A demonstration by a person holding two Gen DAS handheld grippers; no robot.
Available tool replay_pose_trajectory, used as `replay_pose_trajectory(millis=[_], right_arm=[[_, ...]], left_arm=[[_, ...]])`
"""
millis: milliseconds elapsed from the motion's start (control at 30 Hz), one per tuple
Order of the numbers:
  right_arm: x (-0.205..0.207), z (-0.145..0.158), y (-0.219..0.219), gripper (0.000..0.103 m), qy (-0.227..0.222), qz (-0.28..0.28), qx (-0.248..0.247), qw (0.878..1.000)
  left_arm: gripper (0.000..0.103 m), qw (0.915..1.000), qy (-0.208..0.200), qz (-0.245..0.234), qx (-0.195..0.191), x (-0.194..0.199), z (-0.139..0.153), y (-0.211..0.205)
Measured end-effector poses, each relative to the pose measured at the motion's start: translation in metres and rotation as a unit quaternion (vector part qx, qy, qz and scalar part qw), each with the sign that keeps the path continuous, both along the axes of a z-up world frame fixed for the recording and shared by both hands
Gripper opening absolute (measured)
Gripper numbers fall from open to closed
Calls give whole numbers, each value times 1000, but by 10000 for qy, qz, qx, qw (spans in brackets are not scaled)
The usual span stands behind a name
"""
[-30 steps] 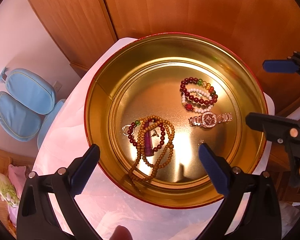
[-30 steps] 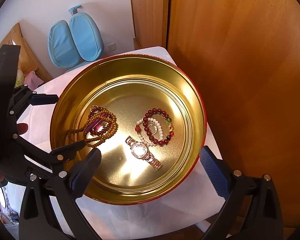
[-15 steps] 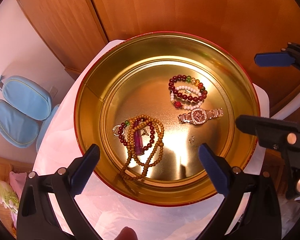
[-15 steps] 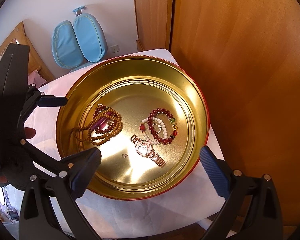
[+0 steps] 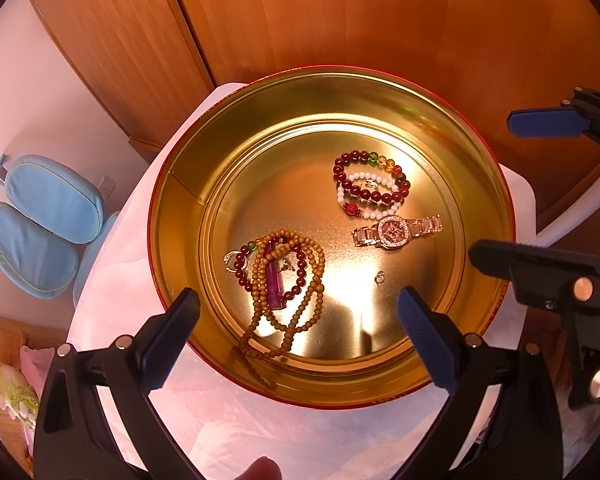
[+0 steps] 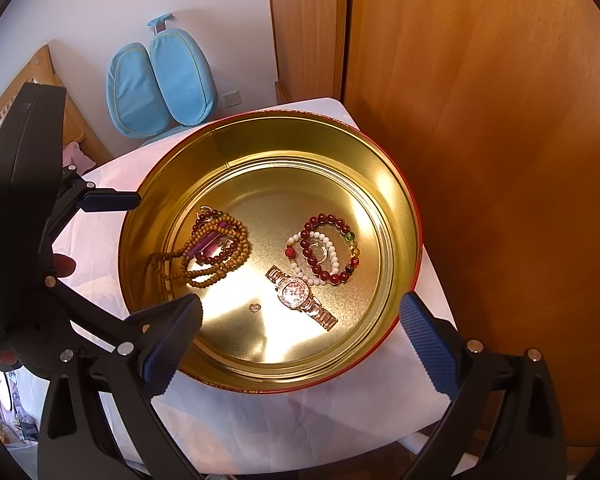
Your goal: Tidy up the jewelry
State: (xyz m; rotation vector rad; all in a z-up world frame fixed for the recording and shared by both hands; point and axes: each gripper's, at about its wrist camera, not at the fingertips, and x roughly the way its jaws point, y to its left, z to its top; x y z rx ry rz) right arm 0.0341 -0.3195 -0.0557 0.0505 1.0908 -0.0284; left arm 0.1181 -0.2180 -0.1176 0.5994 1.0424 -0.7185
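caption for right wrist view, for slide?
Open right gripper above gold tin holding watch, bead bracelets and wooden bead necklace.

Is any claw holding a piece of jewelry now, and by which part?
Nothing is held. The left claw and right claw are both open above the tin.

Beside the watch (image 6: 300, 294) in the tin (image 6: 268, 136), a tiny silver piece (image 6: 254, 307) is too small to identify.

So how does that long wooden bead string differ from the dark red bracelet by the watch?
The wooden bead string is tan, small-beaded and heaped in loose loops; the dark red bracelet is one neat ring of bigger glossy beads. The string tangles with other pieces; the bracelet overlaps a white bead bracelet. Both lie in the gold tin.
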Motion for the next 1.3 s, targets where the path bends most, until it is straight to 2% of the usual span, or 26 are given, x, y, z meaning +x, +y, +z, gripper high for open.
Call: replay_pose_trajectory(millis=[1300], right_arm=[[-14, 3, -7, 99, -98, -157, 148, 9997]], left_arm=[[96, 10000, -56, -12, 69, -10, 4, 0]])
